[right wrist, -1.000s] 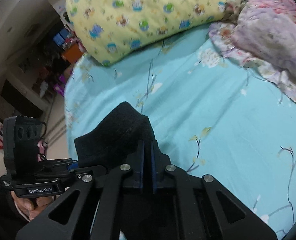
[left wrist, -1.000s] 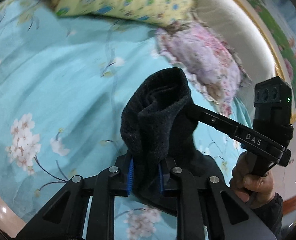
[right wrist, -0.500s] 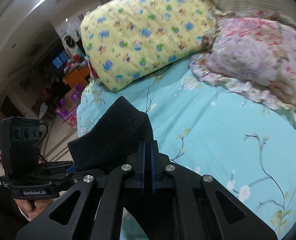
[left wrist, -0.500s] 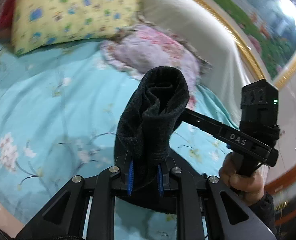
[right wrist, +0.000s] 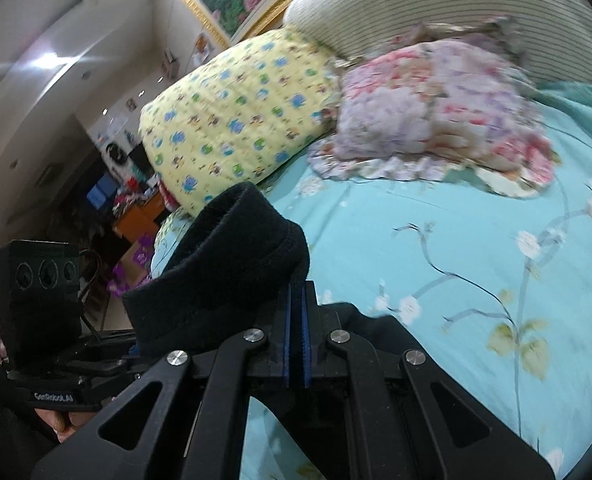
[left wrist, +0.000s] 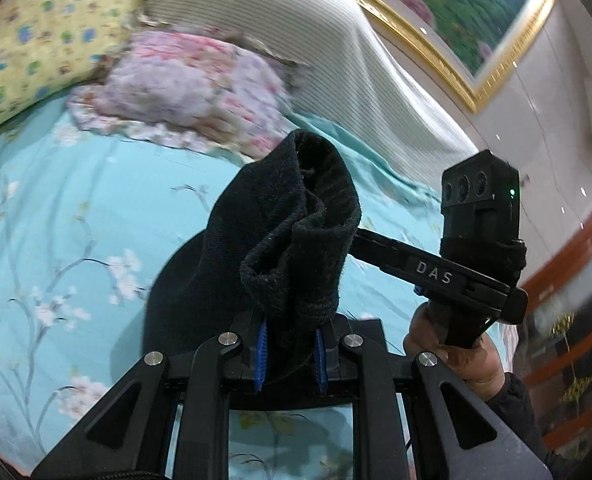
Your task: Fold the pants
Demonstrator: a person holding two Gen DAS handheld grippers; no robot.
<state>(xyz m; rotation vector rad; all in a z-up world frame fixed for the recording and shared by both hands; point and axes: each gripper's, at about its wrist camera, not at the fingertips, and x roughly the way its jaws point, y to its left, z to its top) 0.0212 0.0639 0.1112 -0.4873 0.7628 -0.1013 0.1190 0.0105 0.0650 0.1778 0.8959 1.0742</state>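
A: State the grip, left side first.

B: My left gripper (left wrist: 290, 354) is clamped on a thick bunch of the black pants (left wrist: 280, 248); the blue pads (left wrist: 261, 354) stand a little apart with several layers of cloth packed between them; the cloth rises in a rolled cuff above the jaws and hangs down dark below them. My right gripper (right wrist: 294, 332) has its jaws pressed together; the edge of the pants (right wrist: 232, 264) comes out just beside its pads to the left, and dark cloth hangs beneath the frame; a thin layer looks pinched there, though the contact itself is hard to make out.

A: Where is the garment relative to the bed?

B: Lifted; both ends are up in my grippers above the turquoise flowered sheet (left wrist: 72, 208); in the left view some of the cloth trails low toward the sheet, and I cannot tell whether it touches. The yellow pillow (right wrist: 236, 116) and the pink floral pillow (right wrist: 435, 108) lie ahead at the head of the bed, apart from the pants.

A: Step in hand?

B: By my judgement, carrying the held edge across for a fold; the fold is not yet laid down.

A: Next move?

B: Bring both grippers down level onto a bare stretch of sheet short of the pillows; keep the two held corners in line so the layers stack squarely; release only once the cloth lies flat; the bunched left end may need smoothing.
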